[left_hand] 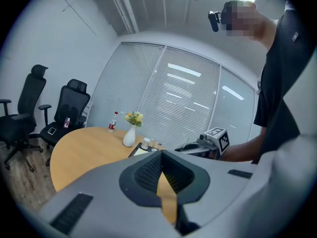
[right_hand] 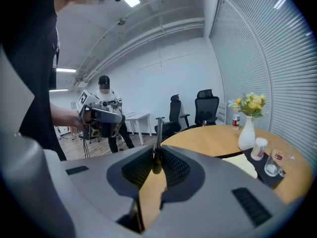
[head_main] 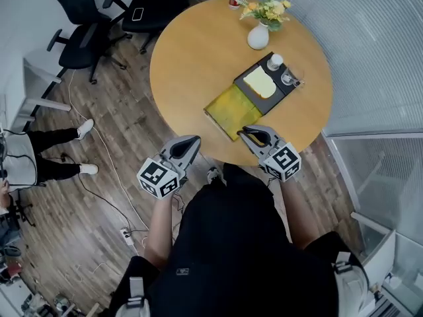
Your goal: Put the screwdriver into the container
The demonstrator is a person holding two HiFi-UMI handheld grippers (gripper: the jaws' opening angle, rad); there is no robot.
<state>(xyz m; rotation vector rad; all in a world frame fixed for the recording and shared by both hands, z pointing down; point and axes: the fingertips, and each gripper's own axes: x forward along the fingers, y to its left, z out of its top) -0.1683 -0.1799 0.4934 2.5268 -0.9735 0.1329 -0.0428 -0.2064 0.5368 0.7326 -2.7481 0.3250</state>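
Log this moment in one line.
right tool: shut on screwdriver | left tool: shut, empty | screwdriver not yet in container

Bench [head_main: 198, 51]: smooth matt wood noted. Floor [head_main: 99, 131]: wood planks, dull. Vase [head_main: 258, 37]: glossy white, ceramic-looking. Screwdriver [right_hand: 159, 130] shaft: bare metal. Right tongs [right_hand: 157, 156]: matt grey plastic, ribbed black inside.

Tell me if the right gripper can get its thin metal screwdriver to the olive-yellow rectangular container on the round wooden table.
Probably yes. The right gripper, shut on the screwdriver, hangs at the near edge of the table beside the olive-yellow container, with nothing between them.
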